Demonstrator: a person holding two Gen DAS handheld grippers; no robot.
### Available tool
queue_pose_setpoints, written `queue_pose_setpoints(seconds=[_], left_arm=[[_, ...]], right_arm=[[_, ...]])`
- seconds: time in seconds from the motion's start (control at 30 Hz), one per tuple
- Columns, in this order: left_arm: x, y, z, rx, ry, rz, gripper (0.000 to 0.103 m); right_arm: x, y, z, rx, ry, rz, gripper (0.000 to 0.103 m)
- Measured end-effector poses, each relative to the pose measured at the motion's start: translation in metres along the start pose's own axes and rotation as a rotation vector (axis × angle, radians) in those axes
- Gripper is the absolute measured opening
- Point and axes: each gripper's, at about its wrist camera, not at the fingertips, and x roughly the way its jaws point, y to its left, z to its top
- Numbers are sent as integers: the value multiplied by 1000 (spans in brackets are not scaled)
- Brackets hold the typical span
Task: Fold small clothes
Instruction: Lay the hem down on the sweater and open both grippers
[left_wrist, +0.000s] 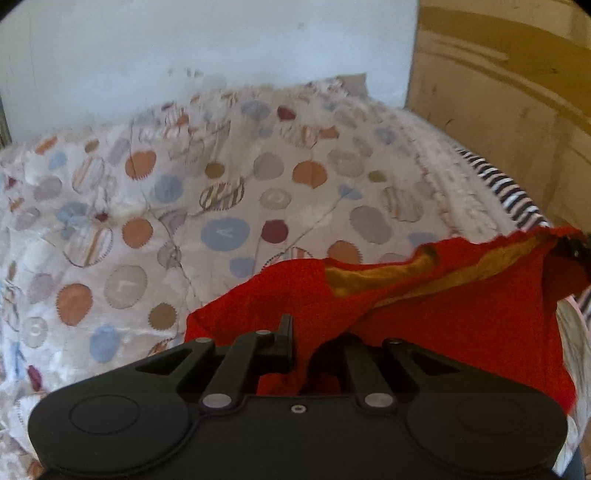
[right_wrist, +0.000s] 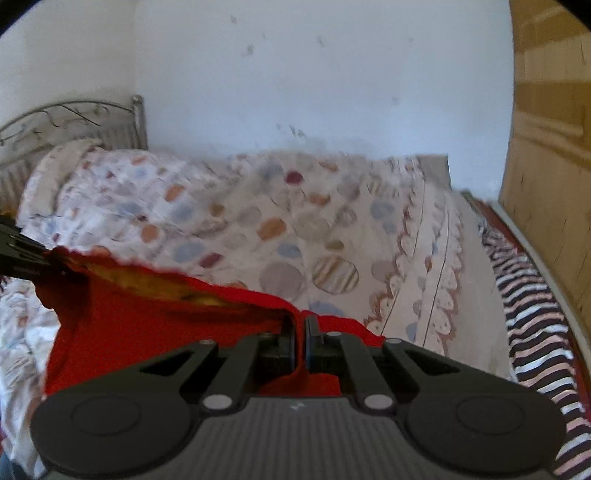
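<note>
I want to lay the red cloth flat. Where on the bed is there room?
The dotted quilt is bare from the wall down to the cloth, which both grippers hold up. The right side is tighter: striped blanket, then wooden board.

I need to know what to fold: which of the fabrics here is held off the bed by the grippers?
The red garment with the yellow lining, pinched by both grippers; the dotted quilt and striped sheet lie flat.

Red garment, gold lining; dotted quilt.
</note>
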Motion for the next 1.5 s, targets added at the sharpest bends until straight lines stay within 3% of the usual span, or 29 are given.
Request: queue_pose_setpoints(seconds=[0.23,0.47,0.53,0.7,0.73,0.8,0.87,0.93,0.97,1.0,1.07,1.2,1.37,1.43,1.5], left_arm=[[71,17,2,-52,103,3,7],[109,30,-11,-122,145,-27,14],[108,34,-10,-130,139,-46,21],[97,61,0,-201,94,-83,54],[93,66,2,-207,77,-68,58],[78,74,8,-204,20,30,77],[63,81,9,-187,-34,96,87],[49,85,8,-172,-70,119,96],[42,85,6,-163,-86,125,101],[37,84,3,-156,-99,127,102],[29,78,-8,-127,-118,116,102],[27,53,-37,-60,-142,92,102],[23,18,-78,3,-246,81,102],[29,8,-86,38,-249,116,102],[39,-1,-88,74,-217,186,102]], right_arm=[[76,-16,-9,38,111,1,6],[111,-43,-24,203,156,53,7],[117,-46,-27,199,166,52,7],[123,-48,-26,195,174,57,7],[125,-48,-26,196,177,56,7],[128,-47,-26,204,187,56,7],[130,-48,-28,220,189,55,8],[130,-48,-30,220,186,50,14],[130,-48,-31,218,184,46,24],[129,-49,-31,216,179,36,44],[121,-52,-32,222,140,40,71],[92,-54,-34,220,28,23,102],[57,-43,-54,120,-76,36,103],[53,-35,-64,68,-64,78,103],[58,-21,-71,-17,-18,61,103]])
